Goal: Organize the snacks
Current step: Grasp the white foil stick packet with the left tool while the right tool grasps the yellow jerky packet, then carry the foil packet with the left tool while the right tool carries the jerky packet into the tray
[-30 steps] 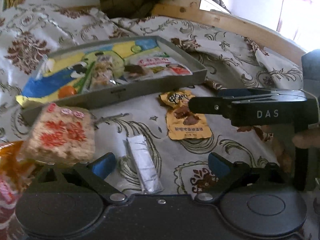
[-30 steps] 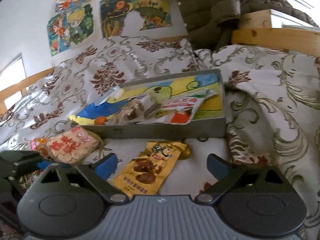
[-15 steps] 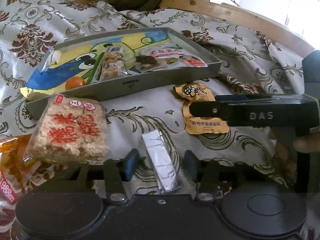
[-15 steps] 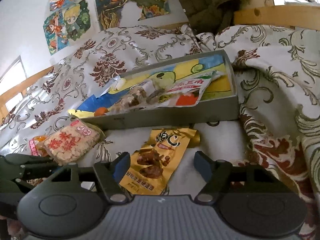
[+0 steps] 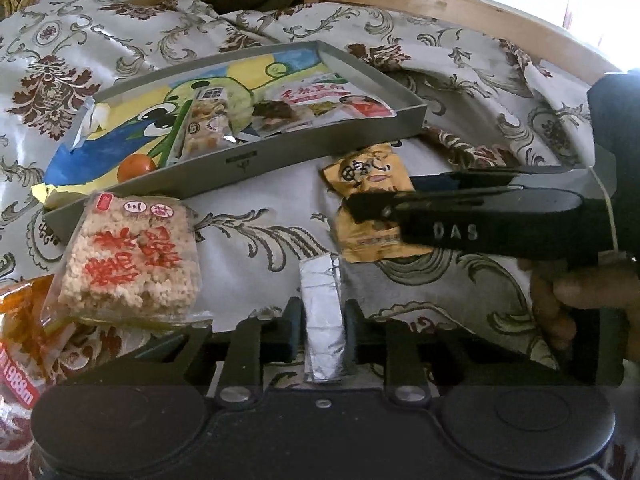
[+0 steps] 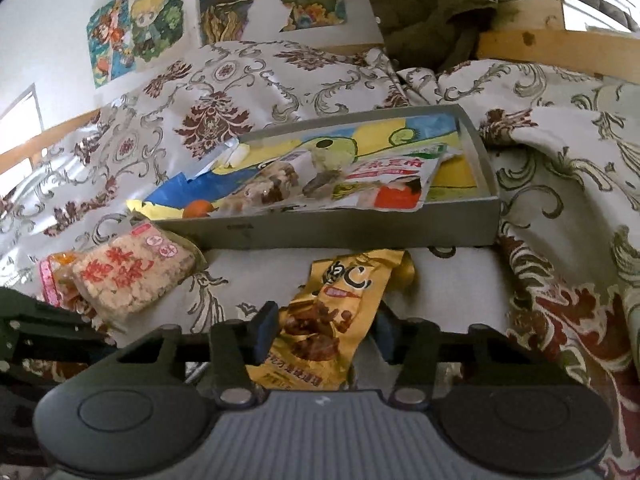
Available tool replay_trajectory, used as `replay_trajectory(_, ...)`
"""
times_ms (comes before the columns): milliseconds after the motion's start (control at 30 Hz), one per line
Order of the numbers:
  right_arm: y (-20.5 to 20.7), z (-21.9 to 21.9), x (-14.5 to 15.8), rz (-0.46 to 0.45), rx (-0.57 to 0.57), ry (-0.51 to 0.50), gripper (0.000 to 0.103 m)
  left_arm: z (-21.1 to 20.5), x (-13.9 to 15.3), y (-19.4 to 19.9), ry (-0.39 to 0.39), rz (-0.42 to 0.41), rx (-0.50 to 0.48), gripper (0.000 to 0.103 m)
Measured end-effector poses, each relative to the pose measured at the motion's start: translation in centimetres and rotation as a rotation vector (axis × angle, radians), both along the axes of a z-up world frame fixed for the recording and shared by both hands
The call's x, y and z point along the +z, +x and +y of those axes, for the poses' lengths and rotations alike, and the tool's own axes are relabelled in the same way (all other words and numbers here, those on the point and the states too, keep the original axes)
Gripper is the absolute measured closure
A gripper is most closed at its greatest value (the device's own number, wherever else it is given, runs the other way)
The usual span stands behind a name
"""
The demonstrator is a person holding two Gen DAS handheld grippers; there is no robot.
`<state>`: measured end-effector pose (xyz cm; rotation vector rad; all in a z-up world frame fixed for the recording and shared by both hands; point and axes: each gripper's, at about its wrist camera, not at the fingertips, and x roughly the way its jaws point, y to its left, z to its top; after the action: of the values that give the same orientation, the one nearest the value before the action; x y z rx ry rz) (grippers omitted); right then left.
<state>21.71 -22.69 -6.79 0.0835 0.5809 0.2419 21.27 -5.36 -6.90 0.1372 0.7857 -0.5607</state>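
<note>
My left gripper (image 5: 322,330) is shut on a silver foil snack bar (image 5: 322,312) lying on the patterned bedspread. My right gripper (image 6: 324,330) has closed in on both sides of a yellow snack pouch (image 6: 332,320); it also shows in the left wrist view (image 5: 370,208) under the right gripper's black body (image 5: 480,216). A grey tray (image 5: 248,160) (image 6: 340,232) beyond holds several snack packets and an orange fruit (image 5: 136,168). A rice-crisp pack (image 5: 132,256) (image 6: 128,276) lies left of the bar.
An orange-red snack bag (image 5: 20,340) lies at the far left under the rice-crisp pack. A wooden bed frame (image 5: 460,12) runs behind the tray. Rumpled bedspread rises to the right of the tray (image 6: 560,160). Posters hang on the wall (image 6: 136,28).
Both grippers have closed from wide open: the left onto the silver bar, the right around the yellow pouch. Both also moved forward and down toward their snacks.
</note>
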Motion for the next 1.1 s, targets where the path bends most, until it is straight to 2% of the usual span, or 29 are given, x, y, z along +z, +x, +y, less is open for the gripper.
replay_trajectory(67, -0.1, -0.3, 0.2, 0.010, 0.004, 0.022, 0.068, 0.1, 0.2, -0.1, -0.008, 0.018, 0.016, 0.080)
replay_trajectory(200, -0.5, -0.5, 0.7, 0.008, 0.027, 0.042, 0.077, 1.1, 0.7, -0.4, -0.077, 0.071, 0.072, 0.081)
replay_trajectory(333, -1.2, 0.2, 1.4, -0.015, 0.060, 0.014, 0.080, 1.6, 1.1, -1.1, -0.088, 0.073, 0.113, 0.081)
replay_trajectory(633, -3.7, 2.0, 4.4, -0.121, 0.103, -0.046, 0.084, 2.6, 4.6, -3.7, -0.120, -0.013, 0.143, 0.081)
replay_trajectory(867, -5.8, 2.1, 7.3, -0.218, 0.084, -0.058, 0.084, 4.1, 6.3, -6.4, -0.140, -0.052, 0.144, 0.081)
replay_trajectory(1100, -7.3, 1.9, 9.4, -0.332, 0.077, -0.025, 0.084, 5.6, 8.7, -5.4, -0.157, -0.125, 0.180, 0.081)
